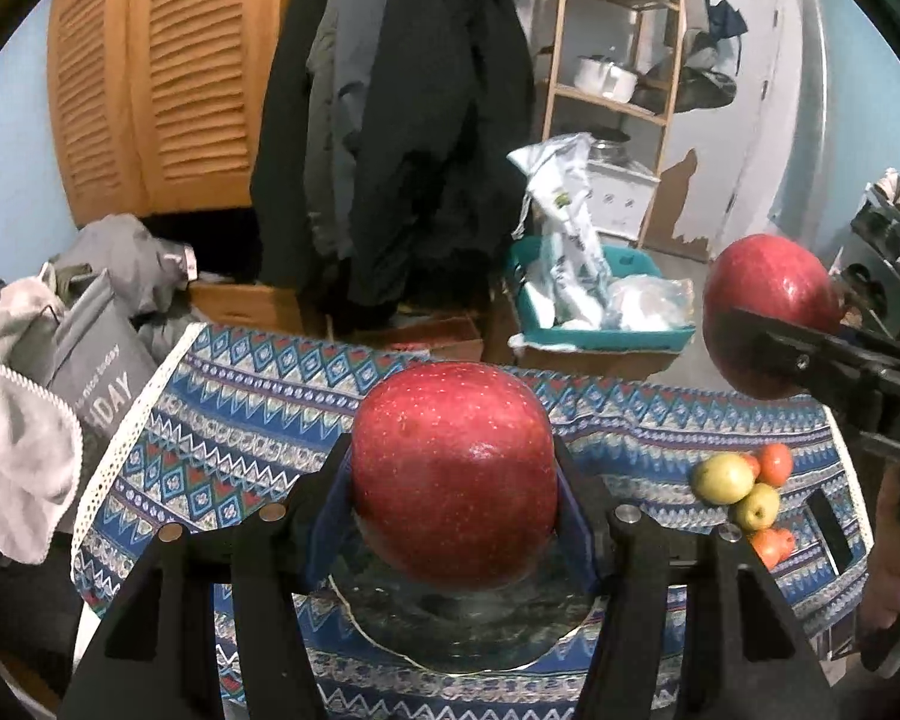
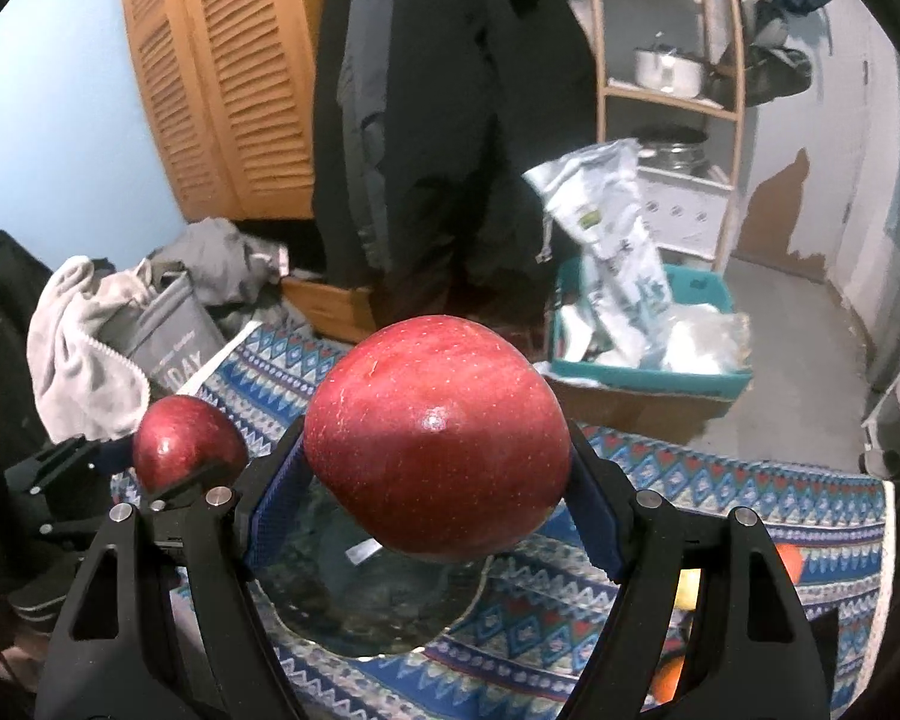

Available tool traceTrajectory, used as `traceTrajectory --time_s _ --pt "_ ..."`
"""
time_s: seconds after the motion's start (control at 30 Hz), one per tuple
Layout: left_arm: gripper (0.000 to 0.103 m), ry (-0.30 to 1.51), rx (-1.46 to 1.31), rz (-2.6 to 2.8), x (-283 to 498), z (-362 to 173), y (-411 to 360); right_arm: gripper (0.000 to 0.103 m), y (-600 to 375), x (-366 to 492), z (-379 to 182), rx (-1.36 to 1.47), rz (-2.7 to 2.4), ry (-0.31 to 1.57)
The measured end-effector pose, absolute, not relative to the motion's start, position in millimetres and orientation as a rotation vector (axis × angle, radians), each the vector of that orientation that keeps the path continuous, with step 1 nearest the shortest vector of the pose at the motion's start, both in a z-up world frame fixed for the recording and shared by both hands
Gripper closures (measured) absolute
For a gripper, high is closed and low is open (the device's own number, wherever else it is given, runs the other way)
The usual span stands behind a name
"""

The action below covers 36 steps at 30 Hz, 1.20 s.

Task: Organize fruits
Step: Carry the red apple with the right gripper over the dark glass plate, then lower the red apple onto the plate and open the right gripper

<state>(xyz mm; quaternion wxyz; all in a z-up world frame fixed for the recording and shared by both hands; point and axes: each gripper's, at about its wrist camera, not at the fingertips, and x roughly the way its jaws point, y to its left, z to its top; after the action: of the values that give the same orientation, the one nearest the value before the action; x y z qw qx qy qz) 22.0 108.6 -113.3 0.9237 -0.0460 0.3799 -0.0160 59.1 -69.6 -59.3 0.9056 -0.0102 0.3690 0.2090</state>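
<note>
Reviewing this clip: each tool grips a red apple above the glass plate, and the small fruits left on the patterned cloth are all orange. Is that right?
Not quite. The left wrist view shows the small fruits are mixed: two yellow-green ones among the orange ones. The rest holds: the left tool and the right tool each grip a red apple above the glass plate on the patterned cloth.

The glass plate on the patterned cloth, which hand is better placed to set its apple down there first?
Probably left. The left gripper holds its apple right over the glass plate; the right gripper's apple hangs higher and off to the side.
</note>
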Motion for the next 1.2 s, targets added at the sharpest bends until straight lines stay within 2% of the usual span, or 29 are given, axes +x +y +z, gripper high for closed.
traceTrajectory --time_s 0.57,1.13,1.2 --pt "0.041 1.003 -0.126 0.010 47 -206 128 0.025 -28 85 -133 -0.056 0.469 0.912" --pt "0.041 1.166 -0.135 0.024 62 -265 125 0.025 -20 89 -188 -0.105 0.472 1.017" --pt "0.049 1.146 -0.135 0.021 61 -265 125 0.025 -21 90 -194 -0.098 0.474 1.031"
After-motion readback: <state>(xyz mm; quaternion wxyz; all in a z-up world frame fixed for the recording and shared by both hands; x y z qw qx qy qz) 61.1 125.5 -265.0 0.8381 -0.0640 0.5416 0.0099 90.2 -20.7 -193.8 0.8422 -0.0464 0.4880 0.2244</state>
